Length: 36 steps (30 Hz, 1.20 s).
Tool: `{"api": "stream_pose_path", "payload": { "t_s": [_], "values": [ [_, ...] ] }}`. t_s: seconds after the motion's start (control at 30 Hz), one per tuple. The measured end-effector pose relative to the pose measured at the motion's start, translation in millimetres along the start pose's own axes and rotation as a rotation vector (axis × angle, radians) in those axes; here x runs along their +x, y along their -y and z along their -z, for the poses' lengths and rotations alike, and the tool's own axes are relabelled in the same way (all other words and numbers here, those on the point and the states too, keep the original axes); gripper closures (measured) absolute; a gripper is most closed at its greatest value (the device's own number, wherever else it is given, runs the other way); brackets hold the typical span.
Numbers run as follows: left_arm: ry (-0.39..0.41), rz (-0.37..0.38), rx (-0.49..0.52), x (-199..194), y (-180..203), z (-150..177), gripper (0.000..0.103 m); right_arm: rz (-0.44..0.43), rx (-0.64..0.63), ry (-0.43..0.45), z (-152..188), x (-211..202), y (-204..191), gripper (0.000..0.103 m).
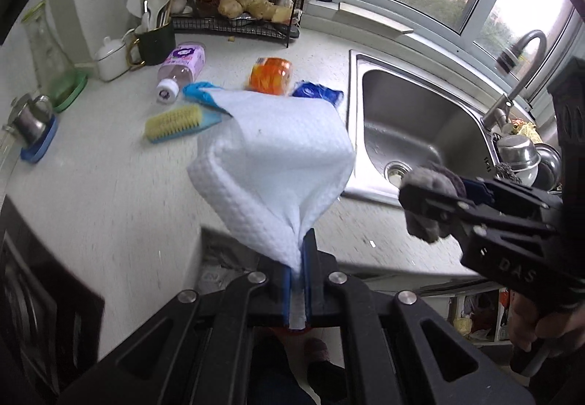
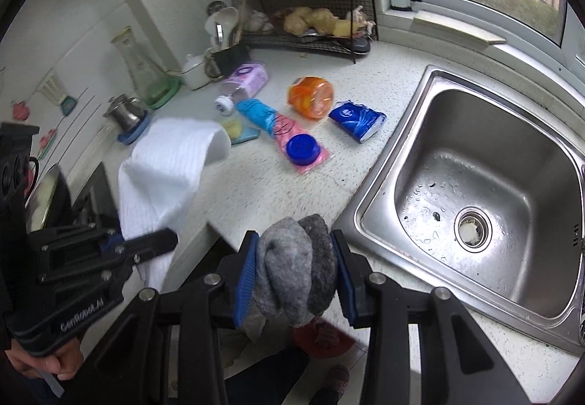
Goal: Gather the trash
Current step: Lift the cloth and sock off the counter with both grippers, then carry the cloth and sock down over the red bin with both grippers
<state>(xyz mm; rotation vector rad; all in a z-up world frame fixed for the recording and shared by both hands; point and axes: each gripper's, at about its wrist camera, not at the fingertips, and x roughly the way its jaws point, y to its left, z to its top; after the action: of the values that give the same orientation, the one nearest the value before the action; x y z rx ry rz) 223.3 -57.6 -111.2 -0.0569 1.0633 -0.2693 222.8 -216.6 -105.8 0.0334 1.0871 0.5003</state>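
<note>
My left gripper (image 1: 297,258) is shut on a white paper towel (image 1: 278,163) and holds it in the air over the counter's front edge; it also shows in the right wrist view (image 2: 164,163). My right gripper (image 2: 294,273) is shut on a grey cloth wad (image 2: 292,269), held just off the counter's front edge; it shows at the right of the left wrist view (image 1: 427,200). On the counter lie an orange wrapper (image 2: 310,96), a blue packet (image 2: 356,119), a pink and blue wrapper (image 2: 278,123) with a blue lid (image 2: 301,147) on it, and a purple-labelled bottle (image 2: 243,81).
A steel sink (image 2: 486,185) is set in the counter to the right, with a faucet (image 1: 519,53). A wire rack (image 2: 310,21) with ginger stands at the back. A yellow brush (image 1: 175,121), utensil holder (image 1: 153,39), glass carafe (image 2: 137,64) and metal pot (image 2: 126,110) sit on the left.
</note>
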Motion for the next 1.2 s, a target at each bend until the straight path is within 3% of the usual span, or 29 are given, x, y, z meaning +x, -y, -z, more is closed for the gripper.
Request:
{"api": "stream_pose_path", "payload": {
  "t_s": [0.23,0.63,0.9,0.97,1.2],
  "values": [
    [0.004,-0.019,-0.058,-26.8,22.1,46.1,0.099,-0.046,-0.054,-0.007,28.3,-14.0,-4.2,0.066],
    [-0.089,0.002,-0.107,-39.5,21.8,107.6,0.099,-0.05,-0.048,-0.078,72.4,-6.7,-11.5,0.066],
    [-0.2,0.037,-0.088,-24.3,8.1,154.9,0.099,0.001,-0.036,-0.161,115.8,20.7,-29.5,0.066],
    [-0.229,0.011,-0.062,-15.8,3.9,169.8,0.099,-0.001,-0.024,-0.192,129.1,31.7,-33.2,0.066],
    [-0.316,0.065,-0.051,27.1,-13.3,206.3,0.099,-0.011,0.005,-0.271,169.9,74.0,-35.1,0.066]
  ]
}}
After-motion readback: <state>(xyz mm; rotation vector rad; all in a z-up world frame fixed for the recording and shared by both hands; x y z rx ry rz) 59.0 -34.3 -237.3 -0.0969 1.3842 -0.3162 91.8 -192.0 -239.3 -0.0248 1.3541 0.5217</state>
